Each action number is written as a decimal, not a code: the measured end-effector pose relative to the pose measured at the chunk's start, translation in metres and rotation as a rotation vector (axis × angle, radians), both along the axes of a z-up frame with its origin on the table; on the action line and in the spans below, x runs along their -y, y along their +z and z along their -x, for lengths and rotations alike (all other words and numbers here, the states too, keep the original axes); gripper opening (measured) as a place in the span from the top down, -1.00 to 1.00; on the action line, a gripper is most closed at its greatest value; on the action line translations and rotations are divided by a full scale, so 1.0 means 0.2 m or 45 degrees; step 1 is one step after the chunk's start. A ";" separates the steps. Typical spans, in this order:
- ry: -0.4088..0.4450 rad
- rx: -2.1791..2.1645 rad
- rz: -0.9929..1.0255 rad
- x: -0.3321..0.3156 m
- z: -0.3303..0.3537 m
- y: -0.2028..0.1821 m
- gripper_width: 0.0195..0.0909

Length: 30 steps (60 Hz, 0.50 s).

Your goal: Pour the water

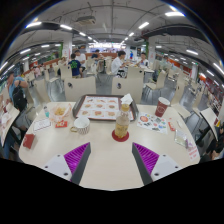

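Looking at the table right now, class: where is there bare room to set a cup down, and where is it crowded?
Bare tabletop lies between the open gripper fingers, short of the bottle. Crowded: the far strip, with the tray, the bottle and the patterned plate side by side, plus small items to the left of the tray.

pitcher: clear, amber liquid inside | upright | on red coaster | table centre
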State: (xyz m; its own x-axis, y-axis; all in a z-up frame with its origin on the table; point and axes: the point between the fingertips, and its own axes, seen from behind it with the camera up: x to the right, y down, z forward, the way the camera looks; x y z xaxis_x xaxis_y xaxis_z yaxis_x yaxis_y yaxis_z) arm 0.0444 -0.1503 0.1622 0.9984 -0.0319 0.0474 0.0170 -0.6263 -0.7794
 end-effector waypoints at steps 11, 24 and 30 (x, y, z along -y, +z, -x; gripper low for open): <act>-0.049 -0.014 -0.001 0.17 0.02 0.09 -0.83; -0.079 -0.001 -0.019 0.20 -0.03 0.13 -0.83; -0.076 0.007 -0.022 0.20 -0.05 0.14 -0.83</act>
State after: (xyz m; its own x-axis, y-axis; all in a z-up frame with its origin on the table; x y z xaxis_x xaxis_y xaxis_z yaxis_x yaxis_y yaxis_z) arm 0.0536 -0.1912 0.1895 0.9944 -0.0923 0.0515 -0.0160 -0.6130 -0.7899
